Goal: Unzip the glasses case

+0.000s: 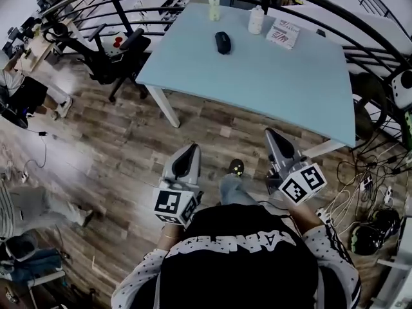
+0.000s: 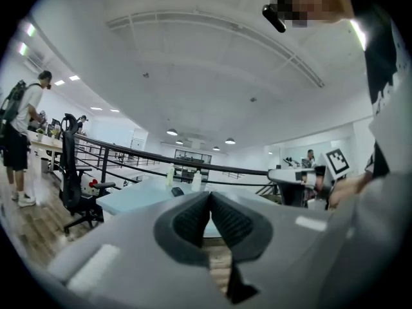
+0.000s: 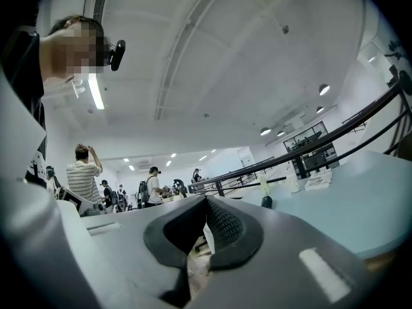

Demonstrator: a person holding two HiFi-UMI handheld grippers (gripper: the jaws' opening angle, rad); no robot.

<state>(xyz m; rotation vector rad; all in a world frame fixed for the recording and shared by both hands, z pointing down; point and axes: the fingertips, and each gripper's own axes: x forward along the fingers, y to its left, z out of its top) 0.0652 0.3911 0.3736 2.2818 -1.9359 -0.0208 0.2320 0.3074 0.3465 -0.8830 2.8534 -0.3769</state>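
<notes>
The left hand-held gripper [image 1: 188,153] was held level, close in front of the person's body and above a wooden floor [image 1: 129,147]. Its jaws were seen pressed together at the tips, with nothing gripped between them. To its right, the right hand-held gripper [image 1: 273,137] was held in the same way, its jaws closed and empty. Ahead of both, and well apart from them, a pale blue tabletop [image 1: 277,82] was seen. The black glasses case [image 1: 223,42] was laid on it towards the far edge, just in front of a tall bottle [image 1: 214,6]. A white bottle [image 1: 256,20] and a printed packet [image 1: 283,33] were set to the right of the case.
</notes>
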